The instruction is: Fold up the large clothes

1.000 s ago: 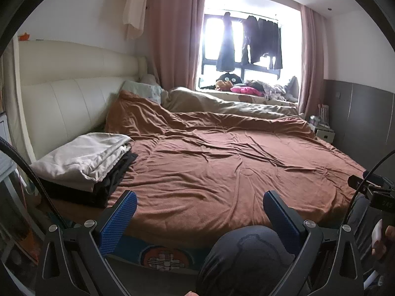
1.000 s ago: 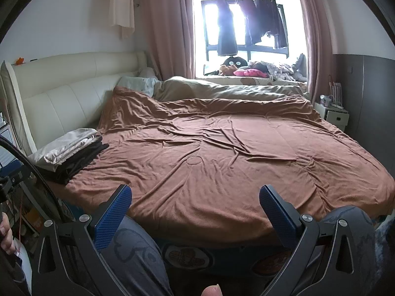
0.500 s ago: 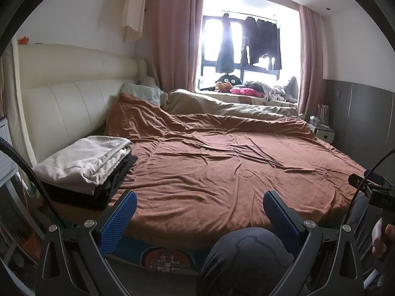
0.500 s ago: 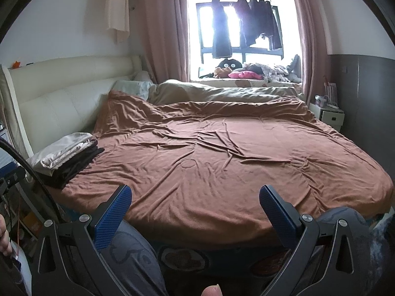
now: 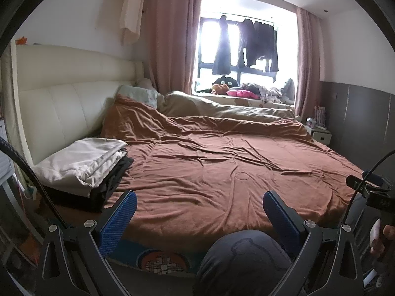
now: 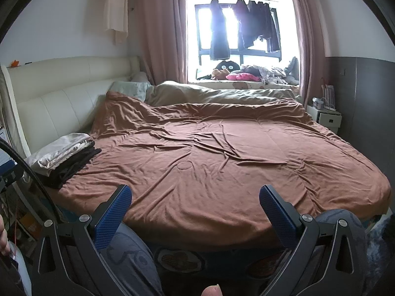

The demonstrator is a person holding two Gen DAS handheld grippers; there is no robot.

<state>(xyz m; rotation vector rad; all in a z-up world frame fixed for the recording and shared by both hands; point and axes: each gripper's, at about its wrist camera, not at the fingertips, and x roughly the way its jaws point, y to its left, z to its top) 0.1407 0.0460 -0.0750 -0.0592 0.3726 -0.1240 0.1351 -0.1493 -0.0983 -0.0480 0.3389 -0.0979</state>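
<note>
Nearest in both wrist views are the person's knees in grey printed trousers (image 5: 243, 259), pressed close to the foot of the bed, so the person seems to stand or sit at its edge facing the headboard wall side-on. The left hand-held gripper (image 5: 198, 209) is released, its blue-padded fingers (image 5: 119, 218) spread wide with nothing between them; the right hand-held gripper (image 6: 195, 206) is likewise released and empty. Both are held low over the bed's near edge, apart from any cloth, which reads as a rest pose between garments rather than a reach.

Past them the brown duvet (image 6: 222, 162) lies spread over the bed, creased but bare in the middle, likely kept free as the folding area. No unfolded garment lies on it.

At the left, by the cream headboard (image 5: 61, 106), sits the pile of folded clothes (image 5: 84, 165): a pale piece on top of dark ones, squared up and tucked out of the working area. That placement suggests finished work, so the task looks well along or between items.

Further off, a beige blanket (image 6: 209, 93) is bunched along the far side, with soft toys (image 6: 229, 74) on the sill and dark clothes (image 6: 246, 27) hanging in the window, perhaps the next to fold.
</note>
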